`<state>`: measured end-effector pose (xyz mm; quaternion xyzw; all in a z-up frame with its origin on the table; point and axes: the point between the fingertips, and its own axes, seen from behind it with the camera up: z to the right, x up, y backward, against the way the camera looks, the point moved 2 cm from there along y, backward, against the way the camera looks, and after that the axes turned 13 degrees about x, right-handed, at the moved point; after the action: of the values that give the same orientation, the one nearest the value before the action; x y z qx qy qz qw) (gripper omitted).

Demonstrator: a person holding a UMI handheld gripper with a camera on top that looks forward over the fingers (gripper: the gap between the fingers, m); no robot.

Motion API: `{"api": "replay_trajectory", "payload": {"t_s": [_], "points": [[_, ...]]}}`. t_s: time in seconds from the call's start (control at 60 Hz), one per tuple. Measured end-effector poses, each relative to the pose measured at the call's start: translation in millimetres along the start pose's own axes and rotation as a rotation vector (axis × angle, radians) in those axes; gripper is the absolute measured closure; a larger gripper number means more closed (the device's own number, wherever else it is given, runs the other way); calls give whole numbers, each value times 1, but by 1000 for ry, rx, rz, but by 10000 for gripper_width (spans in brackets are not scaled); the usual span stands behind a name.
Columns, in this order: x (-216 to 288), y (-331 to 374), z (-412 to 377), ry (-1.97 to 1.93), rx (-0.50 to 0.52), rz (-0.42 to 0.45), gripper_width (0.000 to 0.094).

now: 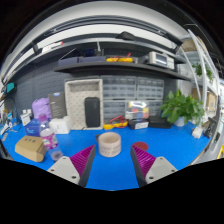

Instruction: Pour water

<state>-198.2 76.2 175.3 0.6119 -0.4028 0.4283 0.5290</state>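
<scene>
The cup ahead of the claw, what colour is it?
Beige, the cup, seen in the gripper view.

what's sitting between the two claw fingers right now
In the gripper view, a tan round cup stands on the blue table between the open claw's fingers, near their tips, with a gap at either side.

You're looking at an evenly, brightly lit scene; the blue counter [115,165] glows without harsh glare, and shadows beneath things are soft. The wide lens bends the shelf [120,62] into an arc, and detail softens outward.
</scene>
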Motion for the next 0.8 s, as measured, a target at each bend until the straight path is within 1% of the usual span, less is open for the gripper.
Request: {"api": "replay_trajectory", "payload": {"t_s": [0.15, 0.217, 0.333, 0.483, 0.8], "points": [[-41, -16, -89, 3, 124, -51, 232], [-50, -23, -122, 11, 173, -63, 222], [-56, -39, -166, 11, 222, -58, 222], [-53, -69, -198, 38, 244, -61, 223], [-22, -135, -216, 57, 218, 23, 222]]}}
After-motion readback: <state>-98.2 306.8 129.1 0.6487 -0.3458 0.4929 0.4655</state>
